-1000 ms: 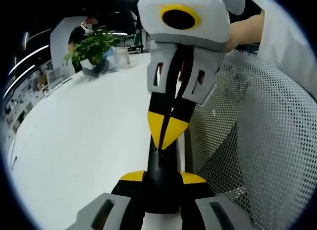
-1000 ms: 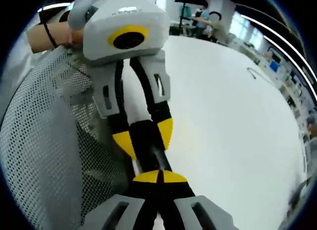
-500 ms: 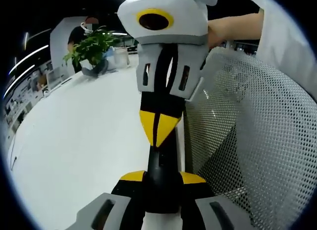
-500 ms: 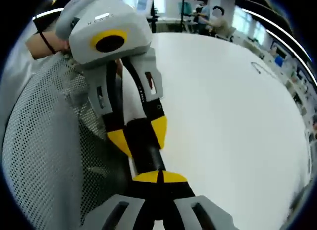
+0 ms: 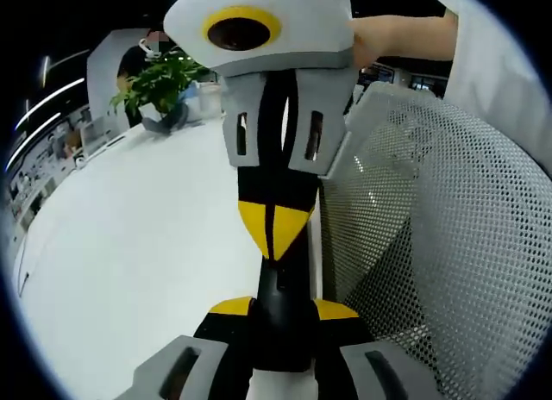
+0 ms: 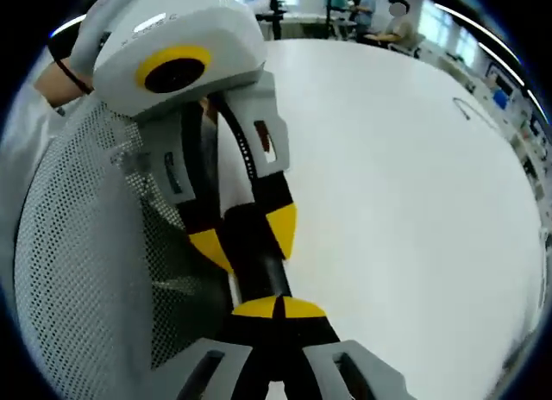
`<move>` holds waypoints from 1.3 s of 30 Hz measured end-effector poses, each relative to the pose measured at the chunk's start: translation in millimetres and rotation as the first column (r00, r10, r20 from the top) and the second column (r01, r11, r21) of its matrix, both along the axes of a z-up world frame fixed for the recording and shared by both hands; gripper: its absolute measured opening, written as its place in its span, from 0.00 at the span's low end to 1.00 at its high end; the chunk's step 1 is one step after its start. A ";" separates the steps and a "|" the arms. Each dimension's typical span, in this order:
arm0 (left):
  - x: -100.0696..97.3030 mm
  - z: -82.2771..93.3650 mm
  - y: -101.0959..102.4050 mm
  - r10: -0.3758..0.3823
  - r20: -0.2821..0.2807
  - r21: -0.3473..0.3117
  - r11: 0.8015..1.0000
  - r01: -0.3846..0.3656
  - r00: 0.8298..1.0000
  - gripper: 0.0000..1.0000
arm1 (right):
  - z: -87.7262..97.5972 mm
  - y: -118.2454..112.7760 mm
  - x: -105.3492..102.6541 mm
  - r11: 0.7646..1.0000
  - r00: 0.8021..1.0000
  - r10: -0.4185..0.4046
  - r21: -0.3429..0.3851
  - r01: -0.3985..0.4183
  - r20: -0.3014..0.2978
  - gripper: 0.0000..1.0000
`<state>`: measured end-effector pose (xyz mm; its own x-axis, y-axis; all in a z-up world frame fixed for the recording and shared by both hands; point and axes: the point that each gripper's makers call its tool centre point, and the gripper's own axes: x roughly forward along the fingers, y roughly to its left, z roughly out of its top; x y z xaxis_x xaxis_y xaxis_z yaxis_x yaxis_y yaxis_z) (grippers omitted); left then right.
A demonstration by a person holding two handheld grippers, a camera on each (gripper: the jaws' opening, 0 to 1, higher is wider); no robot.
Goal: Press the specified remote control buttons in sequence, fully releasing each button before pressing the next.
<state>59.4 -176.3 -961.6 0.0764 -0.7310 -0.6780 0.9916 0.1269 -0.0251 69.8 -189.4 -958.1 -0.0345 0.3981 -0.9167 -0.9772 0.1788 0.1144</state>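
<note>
A slim black remote [image 5: 281,290] sticks out between the yellow tips of my left gripper [image 5: 282,308], which is shut on it. My right gripper [image 5: 273,230] reaches in from the top, shut, its joined yellow tips resting on the remote's far end. In the right gripper view my right gripper [image 6: 276,308] is shut at the bottom, its tips against the remote [image 6: 257,264]. My left gripper [image 6: 247,236] clamps the remote from above. The buttons are hidden.
A white table [image 5: 138,236] spreads to the left, with a potted plant [image 5: 164,79] at its far end. A grey mesh chair back [image 5: 440,245] stands close on the right. A person's arm [image 5: 401,34] holds the right gripper. A thin cable [image 6: 470,111] lies on the table.
The right gripper's body has swung left and nearer in the left gripper view. Its tips stay on the remote's end. The left gripper keeps its hold.
</note>
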 end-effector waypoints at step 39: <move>0.5 0.1 -0.9 -0.005 0.003 -0.009 1.000 0.005 1.000 0.24 | 0.7 -1.0 3.0 0.983 0.989 -0.142 0.124 0.136 0.045 0.00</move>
<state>59.9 -177.2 -961.5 0.0752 -0.7372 -0.6714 0.9923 0.1220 -0.0229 72.8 -190.4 -957.4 0.0762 0.5032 -0.8608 -0.9491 0.3011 0.0920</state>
